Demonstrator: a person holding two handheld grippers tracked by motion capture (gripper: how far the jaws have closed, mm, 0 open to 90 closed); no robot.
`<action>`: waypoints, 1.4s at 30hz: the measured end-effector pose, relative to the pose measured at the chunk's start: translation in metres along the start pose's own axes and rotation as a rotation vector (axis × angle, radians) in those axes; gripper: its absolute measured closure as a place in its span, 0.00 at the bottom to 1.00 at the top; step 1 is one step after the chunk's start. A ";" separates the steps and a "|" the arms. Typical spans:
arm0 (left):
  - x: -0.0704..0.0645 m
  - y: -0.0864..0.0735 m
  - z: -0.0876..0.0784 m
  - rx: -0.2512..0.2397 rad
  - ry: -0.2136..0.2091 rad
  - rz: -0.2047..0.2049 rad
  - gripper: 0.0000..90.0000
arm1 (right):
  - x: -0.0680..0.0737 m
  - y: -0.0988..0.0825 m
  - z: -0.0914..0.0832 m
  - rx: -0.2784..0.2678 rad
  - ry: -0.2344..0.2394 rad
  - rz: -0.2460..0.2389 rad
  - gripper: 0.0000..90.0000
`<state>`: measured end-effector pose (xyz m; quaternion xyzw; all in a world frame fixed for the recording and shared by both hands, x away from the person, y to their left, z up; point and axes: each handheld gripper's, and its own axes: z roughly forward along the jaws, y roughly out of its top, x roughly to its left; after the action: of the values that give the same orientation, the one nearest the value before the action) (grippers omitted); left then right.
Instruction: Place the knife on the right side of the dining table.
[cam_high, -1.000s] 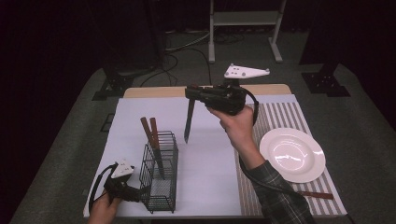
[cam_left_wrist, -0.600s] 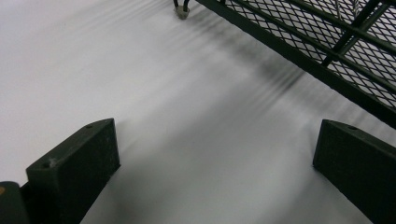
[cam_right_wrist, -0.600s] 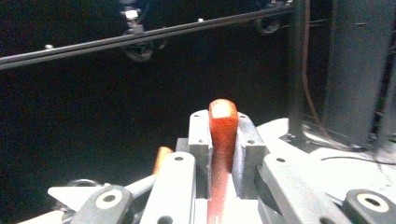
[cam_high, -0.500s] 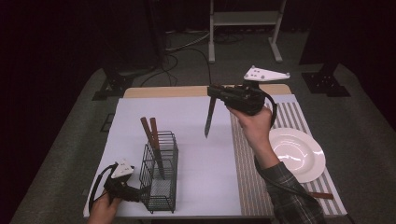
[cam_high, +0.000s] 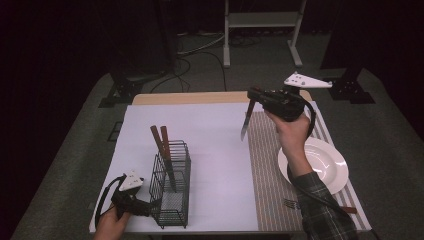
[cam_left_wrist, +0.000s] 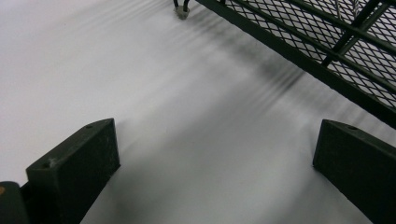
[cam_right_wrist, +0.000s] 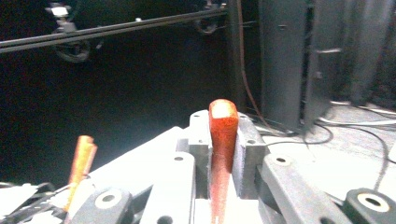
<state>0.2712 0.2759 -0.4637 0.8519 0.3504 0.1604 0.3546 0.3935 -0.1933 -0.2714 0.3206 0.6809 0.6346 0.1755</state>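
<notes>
Wooden-handled steel knife (cam_high: 246, 120) clamped in right gripper (cam_high: 253, 96), hanging blade-down above striped placemat (cam_high: 267, 165); left gripper (cam_left_wrist: 212, 170) jaws spread beside black wire caddy (cam_high: 171, 190).

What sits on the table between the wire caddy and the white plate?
In the high view, between the wire caddy and the white plate lie bare white paper and the striped placemat; a fork rests at the mat's near end.

No text, label, brand, number or sign can be read in any view. The grippers, the rack, the plate and the mat carry no legible marking.
</notes>
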 end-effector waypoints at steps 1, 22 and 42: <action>0.000 0.000 0.000 0.000 0.000 0.000 0.00 | -0.004 -0.001 -0.002 0.002 -0.010 0.005 0.89; 0.000 0.000 0.000 0.000 0.000 0.000 0.00 | -0.079 -0.040 -0.018 -0.004 -0.281 0.057 0.89; 0.000 0.000 0.000 0.000 0.000 -0.001 0.00 | -0.103 -0.064 -0.008 0.011 -0.360 0.103 0.88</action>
<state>0.2711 0.2758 -0.4638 0.8518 0.3508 0.1600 0.3546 0.4502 -0.2667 -0.3498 0.4642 0.6248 0.5714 0.2600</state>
